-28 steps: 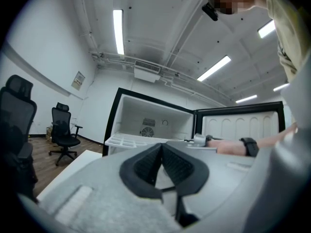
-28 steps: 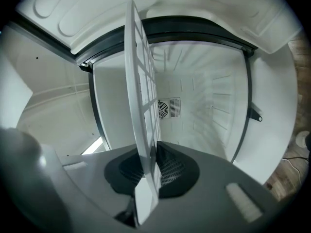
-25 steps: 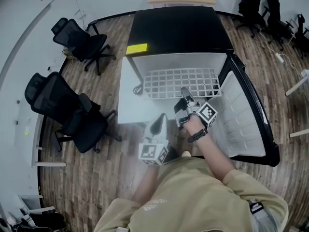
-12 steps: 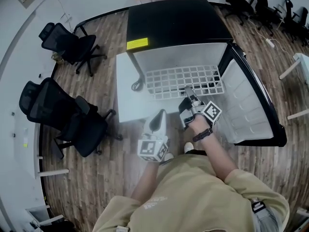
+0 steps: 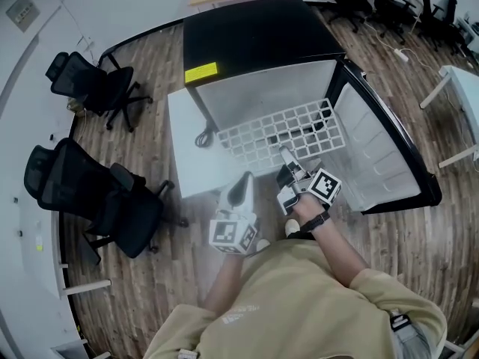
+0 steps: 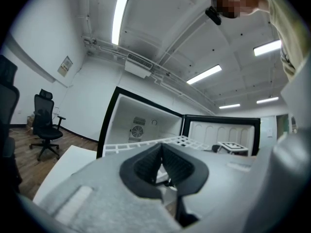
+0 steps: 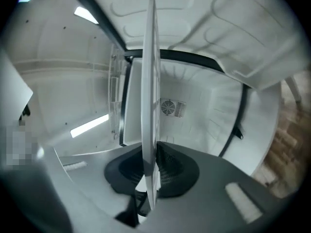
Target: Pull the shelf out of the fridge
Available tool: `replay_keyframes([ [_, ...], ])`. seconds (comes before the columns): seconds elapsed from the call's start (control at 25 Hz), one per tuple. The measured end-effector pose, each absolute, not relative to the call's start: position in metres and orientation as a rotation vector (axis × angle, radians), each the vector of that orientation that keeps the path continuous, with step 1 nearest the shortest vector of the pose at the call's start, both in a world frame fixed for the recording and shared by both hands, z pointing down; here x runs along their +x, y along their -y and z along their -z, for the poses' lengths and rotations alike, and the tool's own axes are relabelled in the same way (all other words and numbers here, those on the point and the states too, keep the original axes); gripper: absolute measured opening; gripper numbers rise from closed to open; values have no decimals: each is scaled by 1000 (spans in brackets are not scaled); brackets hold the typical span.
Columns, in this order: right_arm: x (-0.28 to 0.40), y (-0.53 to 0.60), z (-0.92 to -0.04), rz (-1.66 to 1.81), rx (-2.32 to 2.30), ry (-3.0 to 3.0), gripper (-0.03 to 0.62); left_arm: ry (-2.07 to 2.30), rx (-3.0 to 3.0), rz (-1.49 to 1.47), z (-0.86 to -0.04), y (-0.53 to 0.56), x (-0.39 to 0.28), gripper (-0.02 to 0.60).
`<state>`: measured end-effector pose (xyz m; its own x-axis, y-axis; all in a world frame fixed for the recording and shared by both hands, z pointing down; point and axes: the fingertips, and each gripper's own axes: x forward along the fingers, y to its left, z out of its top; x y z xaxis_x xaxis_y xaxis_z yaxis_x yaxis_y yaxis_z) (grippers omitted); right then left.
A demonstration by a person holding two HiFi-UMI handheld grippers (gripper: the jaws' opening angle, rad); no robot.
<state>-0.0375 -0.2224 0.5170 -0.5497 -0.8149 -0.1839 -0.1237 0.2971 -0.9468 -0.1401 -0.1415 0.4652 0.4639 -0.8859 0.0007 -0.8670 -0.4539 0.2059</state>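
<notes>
The white wire grid shelf sticks partway out of the open black-topped fridge, skewed in the opening. My right gripper is shut on the shelf's front edge. In the right gripper view the shelf stands edge-on between the pads, running into the white fridge interior with its fan at the back. My left gripper hovers left of the right one, in front of the fridge, shut with nothing in it. In the left gripper view that gripper points at the shelf.
The fridge door stands open to the right. A white panel lies on the wood floor left of the fridge, with a cable beside it. Black office chairs stand at the left, and a white desk at the far right.
The shelf has slid further out of the fridge and skewed, with my right gripper drawing back toward the person. The left gripper shifted slightly.
</notes>
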Motion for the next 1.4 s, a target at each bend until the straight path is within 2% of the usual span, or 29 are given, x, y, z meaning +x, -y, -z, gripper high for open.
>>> replay_keyframes([
  [0.32, -33, 210, -476, 753, -1208, -2330, 26, 1563, 2543, 166, -452, 152, -148, 2],
  [0.68, -25, 206, -462, 355, -1509, -2511, 29, 1577, 2540, 101, -459, 171, -150, 1],
  [1.0, -20, 200, -442, 188, -1615, -2547, 31, 1716, 2556, -70, -467, 186, -148, 1],
  [1.4, -24, 196, -442, 164, -1598, -2582, 31, 1794, 2556, 57, -451, 186, -150, 2],
])
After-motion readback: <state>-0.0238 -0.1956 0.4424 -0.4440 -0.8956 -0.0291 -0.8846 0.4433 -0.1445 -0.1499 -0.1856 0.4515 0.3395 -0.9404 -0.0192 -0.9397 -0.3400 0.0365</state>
